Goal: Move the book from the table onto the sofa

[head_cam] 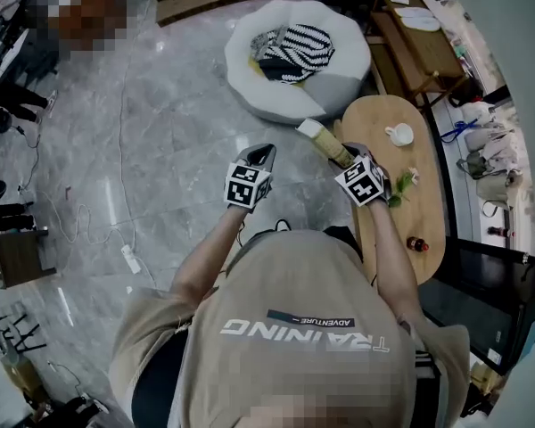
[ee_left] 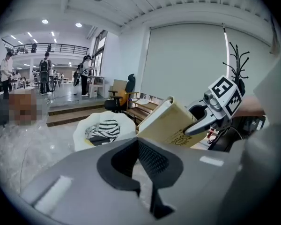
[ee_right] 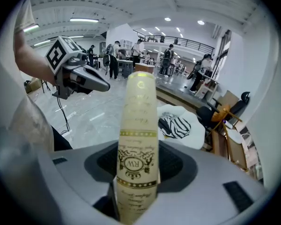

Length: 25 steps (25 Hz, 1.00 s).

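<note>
The right gripper (head_cam: 342,155) is pinching a cream book (head_cam: 325,140) with gold print. In the right gripper view its two jaws press on the lower part of the book from both sides, and the spine stands upright between them. The book is in the air, not on any surface. In the head view it hangs just beside the left edge of the oval wooden table (head_cam: 385,230), near the far end, over the grey marble floor (head_cam: 143,150). The round white sofa (head_cam: 250,78) is further ahead, apart from the book, and a black and white striped cloth (head_cam: 299,47) lies in its middle. The left gripper (head_cam: 261,157) is to the left of the book at about the same height. Its jaws are pressed together to a point and there is nothing between them. On the table a white cup (head_cam: 399,135) stands near the far end, a small plant (head_cam: 401,185) is at the left edge, and a small dark bottle (head_cam: 416,243) stands nearer to the person.
</note>
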### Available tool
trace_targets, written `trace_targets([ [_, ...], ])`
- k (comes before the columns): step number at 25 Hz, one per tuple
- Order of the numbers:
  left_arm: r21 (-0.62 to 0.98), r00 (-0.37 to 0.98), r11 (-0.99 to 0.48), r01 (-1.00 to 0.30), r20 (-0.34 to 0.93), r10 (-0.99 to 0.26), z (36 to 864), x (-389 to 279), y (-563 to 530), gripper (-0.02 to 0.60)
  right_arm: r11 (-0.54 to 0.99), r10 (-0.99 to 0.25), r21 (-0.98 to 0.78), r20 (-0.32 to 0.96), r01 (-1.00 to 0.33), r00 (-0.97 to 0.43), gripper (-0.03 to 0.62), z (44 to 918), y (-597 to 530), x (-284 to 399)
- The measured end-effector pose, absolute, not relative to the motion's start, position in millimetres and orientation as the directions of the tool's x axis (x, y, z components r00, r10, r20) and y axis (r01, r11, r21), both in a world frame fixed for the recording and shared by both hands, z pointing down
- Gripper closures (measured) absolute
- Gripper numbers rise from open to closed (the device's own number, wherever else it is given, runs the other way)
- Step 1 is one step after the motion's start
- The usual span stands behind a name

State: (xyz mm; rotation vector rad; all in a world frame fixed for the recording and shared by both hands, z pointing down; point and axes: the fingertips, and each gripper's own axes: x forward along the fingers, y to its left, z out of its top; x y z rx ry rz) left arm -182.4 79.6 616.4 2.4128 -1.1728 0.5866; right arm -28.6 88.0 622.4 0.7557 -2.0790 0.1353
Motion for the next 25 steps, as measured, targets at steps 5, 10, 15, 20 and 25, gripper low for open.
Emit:
trace_targets([
  [5, 0.171, 0.534, -0.534, -0.828, 0.534, -0.655, 627.1, -203.5, 45.8, 0.591, 0.841, -0.418, 0.164, 0.801, -0.515, -0.428, 0.382, 627.9, 57.5, -50.7],
  [10, 0.183, 0.505, -0.498, -0.848, 0.567, -0.651, 642.1, -200.8, 19.2, 0.591, 0.865, -0.386, 0.141, 0.8, -0.482, -0.458, 0.382, 640.2, 19.3, -52.2],
  [15, 0.199, 0.493, -0.471, -0.859, 0.566, -0.661, 634.0, -190.7, -28.1, 0.591, 0.88, -0.389, 0.156, 0.779, -0.449, -0.491, 0.382, 645.3, -41.0, -45.0],
  [20, 0.17, 0.458, -0.451, -0.876, 0.589, -0.666, 626.9, -187.5, -70.4, 0.591, 0.879, -0.39, 0.133, 0.755, -0.458, -0.528, 0.382, 642.6, -99.1, -30.9],
  [25, 0.166, 0.427, -0.412, -0.896, 0.576, -0.697, 626.3, -180.9, -109.4, 0.591, 0.884, -0.386, 0.128, 0.741, -0.449, -0.549, 0.382, 643.0, -144.8, -25.6],
])
